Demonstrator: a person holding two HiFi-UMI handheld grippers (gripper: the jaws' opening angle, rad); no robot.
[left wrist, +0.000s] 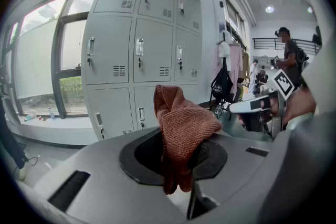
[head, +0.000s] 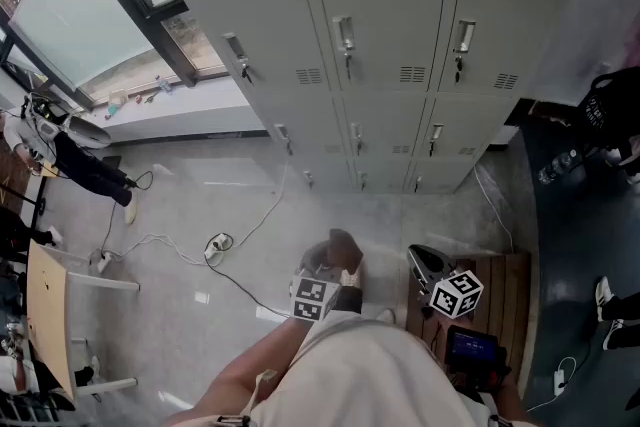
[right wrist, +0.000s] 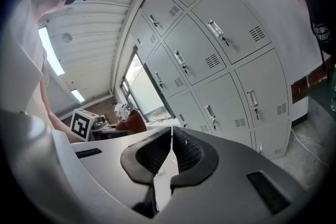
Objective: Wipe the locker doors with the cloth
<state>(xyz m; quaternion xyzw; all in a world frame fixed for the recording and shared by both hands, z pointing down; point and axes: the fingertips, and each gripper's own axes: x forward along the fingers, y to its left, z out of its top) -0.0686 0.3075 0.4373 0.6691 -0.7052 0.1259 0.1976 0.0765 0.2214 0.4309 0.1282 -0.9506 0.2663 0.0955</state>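
A rust-brown knitted cloth [left wrist: 181, 126] is bunched between the jaws of my left gripper [left wrist: 182, 155], which is shut on it. In the head view the cloth [head: 337, 250] and left gripper [head: 325, 277] hang low over the floor, well short of the grey lockers [head: 385, 45]. My right gripper [head: 426, 262] is beside it, to the right. Its jaws [right wrist: 171, 147] meet with nothing between them. The locker doors [left wrist: 139, 50] stand closed ahead, each with a handle and vent slots. They also fill the right gripper view as lockers [right wrist: 220, 55].
A large window [head: 60, 15] and sill run along the left. White cables and a power strip [head: 217, 243] lie on the floor. A wooden bench [head: 500, 290] is at my right, a dark bag [head: 610, 110] beyond it. A person [left wrist: 287, 55] stands at the far right.
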